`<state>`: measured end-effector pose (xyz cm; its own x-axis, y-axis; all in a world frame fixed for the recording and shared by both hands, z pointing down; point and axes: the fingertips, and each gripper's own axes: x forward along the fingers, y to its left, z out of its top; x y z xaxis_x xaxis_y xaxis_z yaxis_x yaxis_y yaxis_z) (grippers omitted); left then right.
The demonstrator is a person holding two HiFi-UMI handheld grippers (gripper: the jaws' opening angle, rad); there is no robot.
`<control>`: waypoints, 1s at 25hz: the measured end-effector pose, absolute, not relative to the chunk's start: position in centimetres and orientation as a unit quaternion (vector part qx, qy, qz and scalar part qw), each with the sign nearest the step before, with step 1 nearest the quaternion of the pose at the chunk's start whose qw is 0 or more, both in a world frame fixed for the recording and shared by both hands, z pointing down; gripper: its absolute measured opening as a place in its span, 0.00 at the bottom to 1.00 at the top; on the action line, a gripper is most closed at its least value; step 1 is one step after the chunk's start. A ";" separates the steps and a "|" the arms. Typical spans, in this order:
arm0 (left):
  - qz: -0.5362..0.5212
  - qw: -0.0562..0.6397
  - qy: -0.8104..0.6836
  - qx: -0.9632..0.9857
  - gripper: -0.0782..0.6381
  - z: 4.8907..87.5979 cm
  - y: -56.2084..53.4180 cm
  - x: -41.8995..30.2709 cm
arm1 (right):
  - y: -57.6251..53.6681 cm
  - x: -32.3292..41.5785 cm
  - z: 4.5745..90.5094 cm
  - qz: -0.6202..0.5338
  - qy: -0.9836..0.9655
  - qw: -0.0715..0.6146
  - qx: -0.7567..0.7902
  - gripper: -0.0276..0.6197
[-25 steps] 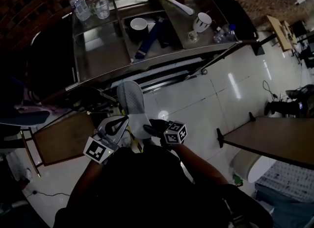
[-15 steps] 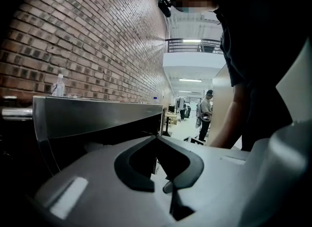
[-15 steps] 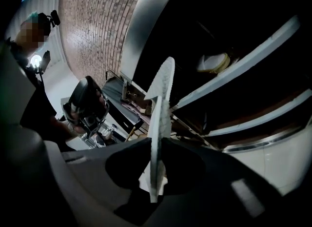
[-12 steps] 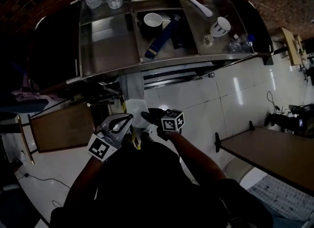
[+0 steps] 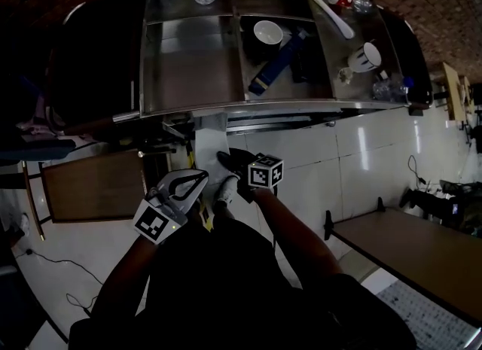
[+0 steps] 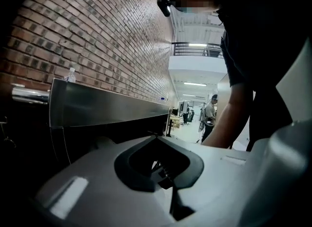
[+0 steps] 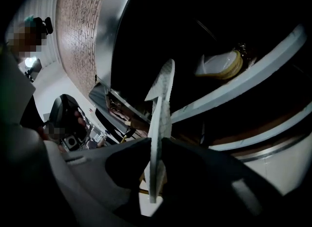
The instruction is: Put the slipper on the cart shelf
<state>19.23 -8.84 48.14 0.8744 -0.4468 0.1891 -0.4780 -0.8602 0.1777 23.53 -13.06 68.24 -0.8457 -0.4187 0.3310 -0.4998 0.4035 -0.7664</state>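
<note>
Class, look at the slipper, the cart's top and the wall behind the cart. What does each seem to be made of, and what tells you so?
Slipper: probably soft foam or fabric, pale grey and matt; edge-on it looks thin with a dotted texture.
Cart top: likely stainless steel, brushed, with dull reflections.
Wall: brick, rough, with mortar lines visible.

Your head camera looks steeply down on the cart (image 5: 188,77); left tool (image 5: 202,179) and right tool (image 5: 224,159) cameras face its side closely.
</note>
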 end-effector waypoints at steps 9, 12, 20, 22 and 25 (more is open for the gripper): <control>0.062 0.113 -0.246 0.961 0.11 48.2 -10.7 18.8 | -19.3 23.5 67.6 0.446 -0.844 0.028 0.297 0.14; 0.060 0.115 -0.248 0.960 0.11 48.5 -11.2 18.8 | -21.6 23.5 67.4 0.437 -0.846 0.021 0.306 0.14; 0.058 0.120 -0.255 0.958 0.11 49.0 -13.3 19.7 | -24.7 22.6 67.6 0.392 -0.862 0.035 0.319 0.14; 0.057 0.116 -0.254 0.959 0.11 49.0 -13.8 19.9 | -25.4 22.5 67.6 0.381 -0.864 0.036 0.327 0.14; 0.054 0.115 -0.256 0.958 0.11 49.0 -14.4 19.8 | -26.7 22.1 67.5 0.365 -0.869 0.029 0.334 0.14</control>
